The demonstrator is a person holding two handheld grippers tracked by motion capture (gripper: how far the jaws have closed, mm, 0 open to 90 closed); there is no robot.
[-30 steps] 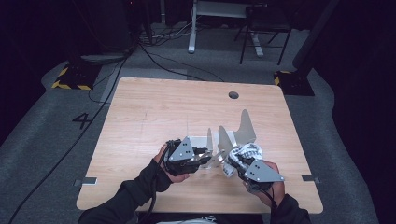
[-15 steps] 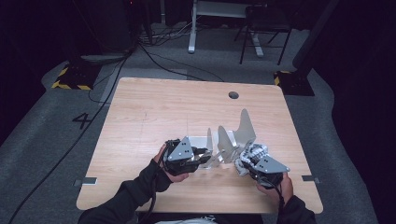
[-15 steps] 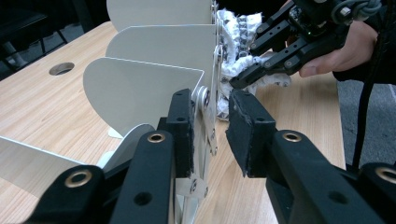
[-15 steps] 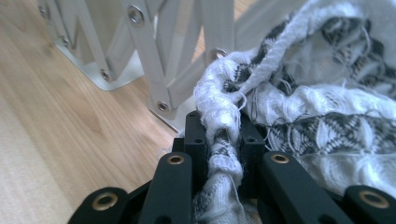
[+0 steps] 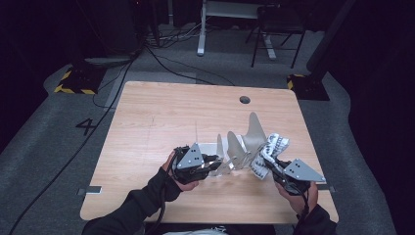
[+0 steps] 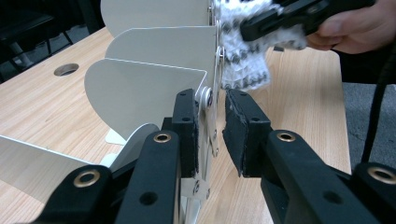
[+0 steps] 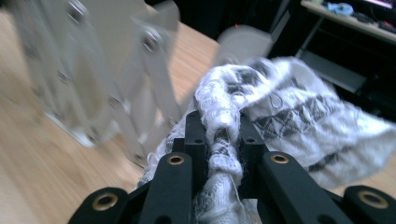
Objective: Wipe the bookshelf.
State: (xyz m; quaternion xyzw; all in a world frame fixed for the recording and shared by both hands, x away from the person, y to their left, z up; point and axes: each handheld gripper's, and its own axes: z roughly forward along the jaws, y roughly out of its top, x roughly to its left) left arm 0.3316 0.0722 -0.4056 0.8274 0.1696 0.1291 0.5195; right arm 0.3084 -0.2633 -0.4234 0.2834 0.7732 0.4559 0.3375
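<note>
Left gripper (image 5: 215, 161) sits near the front edge of the table (image 5: 161, 117), a bit left of centre, jaws straddling the riveted end strip of the white folding rack (image 5: 240, 149). My jaws have just been closing on that strip; in the left gripper view the left pad (image 6: 189, 128) lies against the metal, the right pad (image 6: 243, 130) is a small gap off it, so not clamped yet. Rack (image 6: 154, 79) stands upright on the table with its curved fins fanned out, front-centre, running toward the right edge. Right gripper (image 5: 271, 169) is at the front right, just beside the rack's right end, jaws squeezed tight on a bunched fold of the white-and-grey knit cloth (image 5: 269, 152). In the right gripper view the cloth (image 7: 299, 116) bulges out above and to the right of the jaws (image 7: 224, 135); the rack (image 7: 102, 70) is blurred behind on the left. From the left gripper view the cloth (image 6: 243, 51) hangs against the rack's far end, touching the end plate, with the right gripper (image 6: 299, 16) pinching it from above. Cloth is off the tabletop as far as I can tell, held up at fin height.
</note>
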